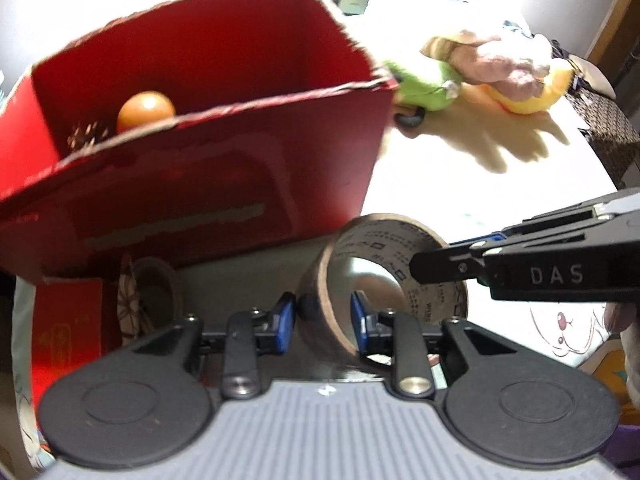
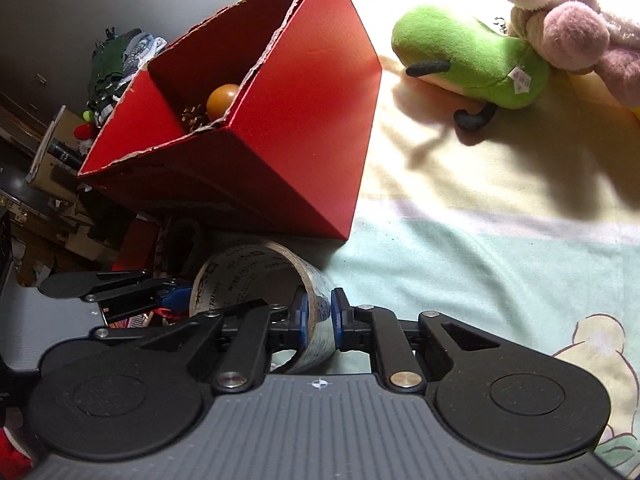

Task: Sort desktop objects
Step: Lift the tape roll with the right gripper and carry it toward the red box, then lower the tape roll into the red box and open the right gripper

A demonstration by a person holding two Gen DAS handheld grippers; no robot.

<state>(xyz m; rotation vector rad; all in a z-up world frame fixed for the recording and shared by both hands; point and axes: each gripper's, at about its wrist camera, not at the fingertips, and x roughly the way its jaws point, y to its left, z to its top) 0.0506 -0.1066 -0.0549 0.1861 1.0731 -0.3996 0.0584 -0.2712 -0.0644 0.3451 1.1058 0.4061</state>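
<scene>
A roll of packing tape [image 1: 384,276] stands on edge just in front of a red cardboard box [image 1: 192,168]. My left gripper [image 1: 322,320] grips the roll's wall on one side, one blue pad inside the core, one outside. My right gripper [image 2: 318,318] grips the roll's [image 2: 256,276] opposite wall the same way; its body [image 1: 552,264] shows at the right in the left wrist view. The red box [image 2: 280,132] holds an orange ball [image 1: 146,110] and a pine cone [image 1: 86,136].
A green plush toy [image 2: 468,60] and a pink-and-white plush [image 2: 576,28] lie on the cartoon-print cloth [image 2: 500,240] right of the box. A second tape roll [image 1: 156,292] and a small red box [image 1: 68,332] sit at the left. A grey device [image 1: 352,2] lies far back.
</scene>
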